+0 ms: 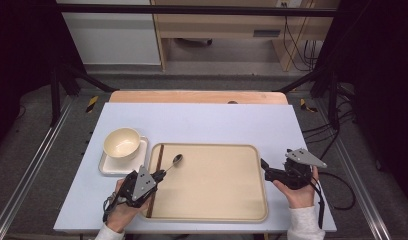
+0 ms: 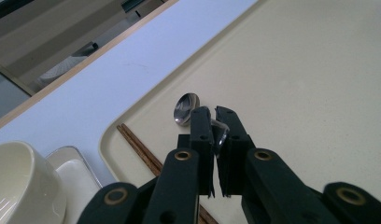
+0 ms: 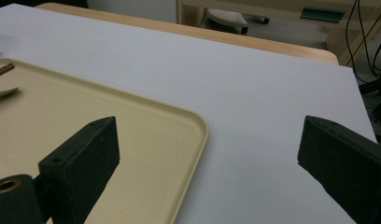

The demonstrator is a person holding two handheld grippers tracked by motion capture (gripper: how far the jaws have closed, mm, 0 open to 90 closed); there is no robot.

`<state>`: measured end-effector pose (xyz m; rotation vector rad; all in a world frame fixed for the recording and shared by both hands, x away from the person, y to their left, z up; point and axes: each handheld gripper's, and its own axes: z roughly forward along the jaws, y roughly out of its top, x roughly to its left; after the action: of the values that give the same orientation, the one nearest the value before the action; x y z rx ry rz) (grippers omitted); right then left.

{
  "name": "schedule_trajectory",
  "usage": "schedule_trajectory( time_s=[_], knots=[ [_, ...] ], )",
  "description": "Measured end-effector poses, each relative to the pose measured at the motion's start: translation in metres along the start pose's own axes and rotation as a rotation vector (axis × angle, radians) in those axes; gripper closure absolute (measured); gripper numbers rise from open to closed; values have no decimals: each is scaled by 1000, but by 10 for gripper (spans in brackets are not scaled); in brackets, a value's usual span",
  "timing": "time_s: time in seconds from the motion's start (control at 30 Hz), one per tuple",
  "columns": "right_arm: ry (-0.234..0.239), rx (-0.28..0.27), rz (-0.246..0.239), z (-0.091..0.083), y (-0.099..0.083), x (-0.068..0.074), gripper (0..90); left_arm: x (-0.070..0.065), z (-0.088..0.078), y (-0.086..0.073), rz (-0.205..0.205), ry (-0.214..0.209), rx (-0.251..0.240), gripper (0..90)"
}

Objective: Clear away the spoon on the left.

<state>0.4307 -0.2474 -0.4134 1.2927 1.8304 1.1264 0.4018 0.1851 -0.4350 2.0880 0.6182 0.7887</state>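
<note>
Even, soft overhead light falls on the tabletop (image 1: pixel 202 120), bright against dark surroundings at both sides. Shadows are faint. The spoon (image 2: pixel 186 108) carries a small glare spot. In both gripper views, the near black tongs are slightly soft-focused, and backgrounds blur mildly.

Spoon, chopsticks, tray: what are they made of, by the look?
Spoon: looks like polished metal; its bowl mirrors light. Chopsticks: probably wood, reddish-brown, matte, faintly grained. Tray: likely plastic, beige, smooth, with a moulded rounded rim and dull sheen.
</note>
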Motion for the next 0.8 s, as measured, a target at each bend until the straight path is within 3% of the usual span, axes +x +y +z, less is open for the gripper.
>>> schedule_trajectory(
  time_s=[0.8],
  knots=[
    [0, 0, -7, -1, 0, 0, 60, -9, 6, -5, 58, -70, 31, 754]
  ],
)
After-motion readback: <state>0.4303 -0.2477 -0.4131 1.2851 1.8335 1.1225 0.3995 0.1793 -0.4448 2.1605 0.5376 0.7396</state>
